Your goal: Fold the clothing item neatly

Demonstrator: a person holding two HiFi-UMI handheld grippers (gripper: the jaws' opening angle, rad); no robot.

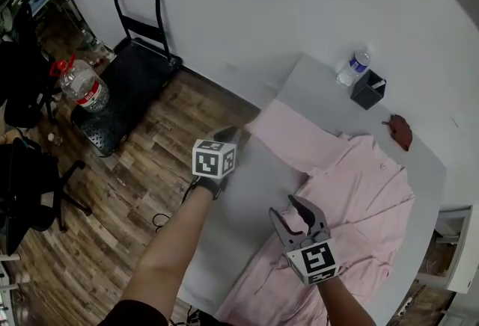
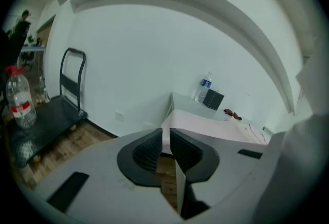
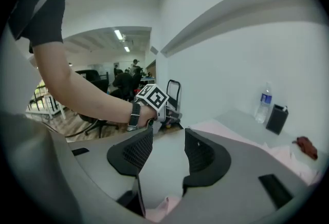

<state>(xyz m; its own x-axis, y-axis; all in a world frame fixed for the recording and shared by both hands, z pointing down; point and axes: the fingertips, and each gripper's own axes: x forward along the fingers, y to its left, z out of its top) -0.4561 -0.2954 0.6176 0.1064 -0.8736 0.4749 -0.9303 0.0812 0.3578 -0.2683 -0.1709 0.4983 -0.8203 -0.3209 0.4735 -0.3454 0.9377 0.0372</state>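
Note:
A pink shirt (image 1: pixel 359 190) lies spread on the grey table (image 1: pixel 314 81), one sleeve (image 1: pixel 288 141) stretched toward the table's left edge. My left gripper (image 1: pixel 232 135) is at that sleeve's end. In the left gripper view its jaws (image 2: pixel 165 143) stand almost together with a thin strip of the pink sleeve (image 2: pixel 205 124) between the pads. My right gripper (image 1: pixel 292 212) hovers open over the shirt's lower left part. Nothing is between its pads (image 3: pixel 168 148), only the grey tabletop and a bit of pink cloth (image 3: pixel 163 208) below.
At the table's far end stand a water bottle (image 1: pixel 358 63) and a black box (image 1: pixel 367 90), with a dark red object (image 1: pixel 400 130) beside the collar. On the wooden floor to the left are a black hand cart (image 1: pixel 127 85), a large water jug (image 1: pixel 82 85) and an office chair (image 1: pixel 30 182).

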